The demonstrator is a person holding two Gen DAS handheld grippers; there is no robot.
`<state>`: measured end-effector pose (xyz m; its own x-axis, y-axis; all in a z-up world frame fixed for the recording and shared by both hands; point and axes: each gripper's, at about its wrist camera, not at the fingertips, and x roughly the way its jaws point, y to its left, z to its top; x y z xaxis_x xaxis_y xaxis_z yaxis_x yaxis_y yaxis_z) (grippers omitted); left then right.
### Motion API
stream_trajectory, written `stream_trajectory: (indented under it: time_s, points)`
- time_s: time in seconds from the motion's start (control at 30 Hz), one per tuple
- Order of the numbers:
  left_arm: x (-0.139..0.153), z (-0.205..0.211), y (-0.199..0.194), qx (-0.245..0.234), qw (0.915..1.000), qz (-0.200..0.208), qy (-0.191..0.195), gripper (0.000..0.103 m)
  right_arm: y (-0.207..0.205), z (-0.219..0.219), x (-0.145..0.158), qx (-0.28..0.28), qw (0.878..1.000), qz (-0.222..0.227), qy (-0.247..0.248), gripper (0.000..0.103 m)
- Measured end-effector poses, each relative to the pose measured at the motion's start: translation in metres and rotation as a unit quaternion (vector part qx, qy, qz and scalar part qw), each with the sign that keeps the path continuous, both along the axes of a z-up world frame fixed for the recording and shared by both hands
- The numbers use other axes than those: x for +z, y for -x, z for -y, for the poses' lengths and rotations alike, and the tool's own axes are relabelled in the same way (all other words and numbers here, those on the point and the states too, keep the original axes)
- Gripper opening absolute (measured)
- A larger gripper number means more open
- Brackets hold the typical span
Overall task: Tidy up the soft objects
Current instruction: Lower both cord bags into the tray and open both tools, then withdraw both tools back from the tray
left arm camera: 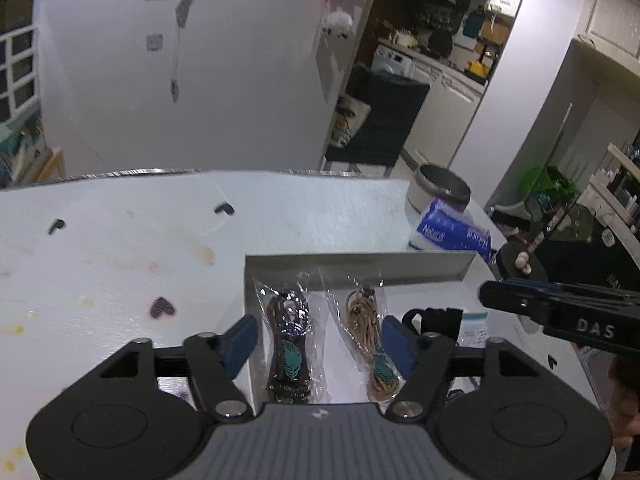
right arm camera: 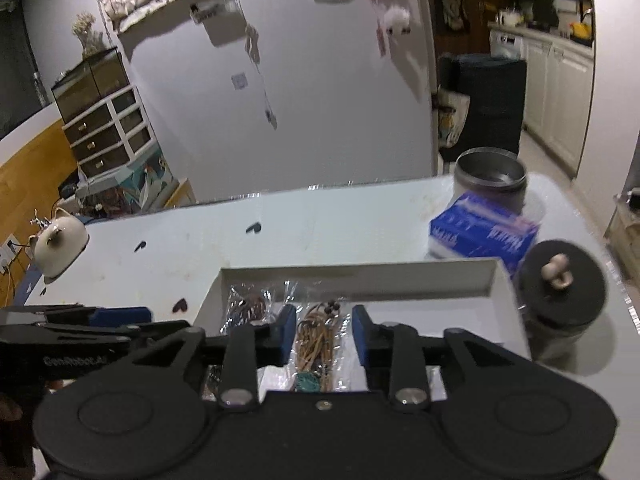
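Note:
A shallow white tray [left arm camera: 360,266] sits on the white table [left arm camera: 120,260]. Two clear plastic packets lie side by side in it. One holds dark brown cord [left arm camera: 288,340], the other tan cord [left arm camera: 370,340]. My left gripper [left arm camera: 318,344] hovers open above both packets and touches neither. In the left wrist view the right gripper's black body [left arm camera: 560,312] reaches in from the right. In the right wrist view my right gripper [right arm camera: 324,332] stands open over the tan packet [right arm camera: 318,336], with its pads off the plastic. The dark packet [right arm camera: 248,304] lies to its left in the tray [right arm camera: 360,280].
A blue tissue pack [right arm camera: 484,232] and a metal pot [right arm camera: 490,176] stand beyond the tray's far right corner. A jar with a black lid [right arm camera: 560,284] stands right beside the tray. A white teapot [right arm camera: 60,240] sits at the table's left edge. Small dark heart marks [left arm camera: 162,307] dot the tabletop.

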<state>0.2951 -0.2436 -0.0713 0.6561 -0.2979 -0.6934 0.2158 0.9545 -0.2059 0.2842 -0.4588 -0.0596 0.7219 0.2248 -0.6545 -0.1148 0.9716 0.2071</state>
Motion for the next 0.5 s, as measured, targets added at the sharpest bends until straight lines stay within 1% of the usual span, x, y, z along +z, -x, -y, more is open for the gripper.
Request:
stream_trajectory:
  time_s: [0.07,0.13,0.2,0.27,0.37,0.4,0.5]
  points:
    - [0.009,-0.002,0.011,0.01,0.9999,0.012,0.001,0.085,0.01,0.004,0.009,-0.003,1.0,0.014,0.007,0.043]
    - [0.018,-0.003,0.021,0.019,0.9995,0.025,0.001,0.089,0.022,0.008,0.016,-0.007,1.0,0.026,0.013,0.046]
    - [0.026,-0.005,0.033,0.027,0.999,0.036,0.001,0.097,0.033,0.012,0.024,-0.012,0.999,0.038,0.016,0.052]
    - [0.033,-0.006,0.044,0.036,0.9983,0.046,0.0,0.102,0.044,0.015,0.03,-0.015,0.998,0.05,0.018,0.055]
    - [0.042,-0.008,0.063,0.044,0.9972,0.06,0.001,0.103,0.062,0.017,0.037,-0.018,0.998,0.064,0.022,0.06]
    - [0.044,-0.008,0.068,0.045,0.9971,0.062,0.001,0.103,0.068,0.018,0.04,-0.018,0.997,0.069,0.023,0.063]
    - [0.049,-0.008,0.087,0.054,0.996,0.07,0.001,0.103,0.085,0.019,0.046,-0.018,0.996,0.083,0.027,0.069]
